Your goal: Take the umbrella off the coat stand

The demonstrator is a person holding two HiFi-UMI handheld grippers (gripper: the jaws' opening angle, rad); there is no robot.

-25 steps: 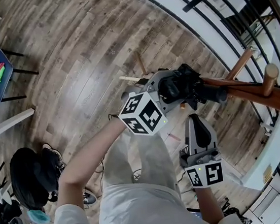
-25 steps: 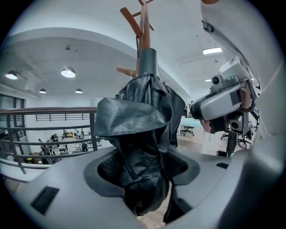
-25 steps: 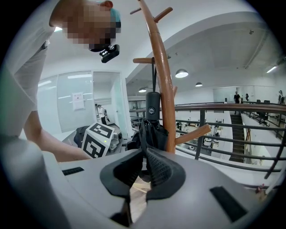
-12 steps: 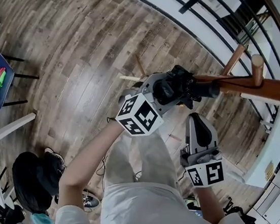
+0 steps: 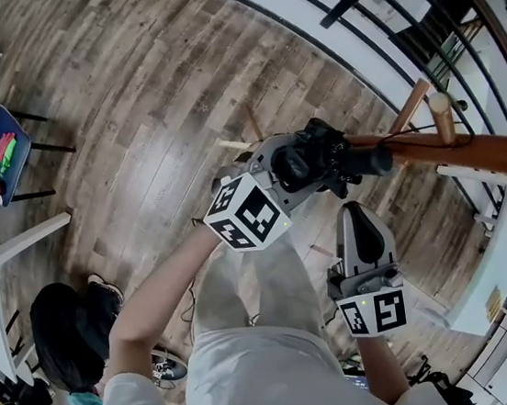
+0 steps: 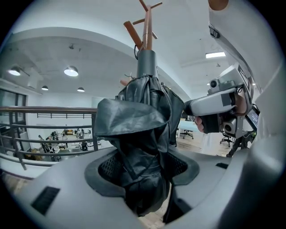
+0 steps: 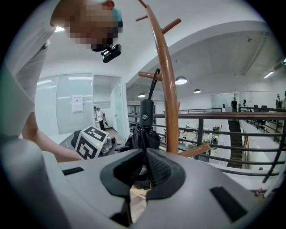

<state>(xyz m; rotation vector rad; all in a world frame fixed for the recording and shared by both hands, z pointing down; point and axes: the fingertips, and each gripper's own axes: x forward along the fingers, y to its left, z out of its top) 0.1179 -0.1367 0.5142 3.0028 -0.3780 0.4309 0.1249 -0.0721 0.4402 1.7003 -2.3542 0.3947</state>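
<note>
Plainly, the left gripper [image 5: 313, 163] is clamped on the folded black umbrella [image 5: 337, 151] — the pads bite into the bunched fabric. In the head view the umbrella lies against the wooden coat stand [image 5: 478, 151], which runs off toward 3 o'clock. From the umbrella's handle, the strap [image 7: 154, 85] rises toward 12 o'clock to a peg [image 7: 149, 75]. The right gripper [image 5: 355, 216] sits at 6 o'clock of the umbrella, apart from it — jaws together, gripping nothing.
</note>
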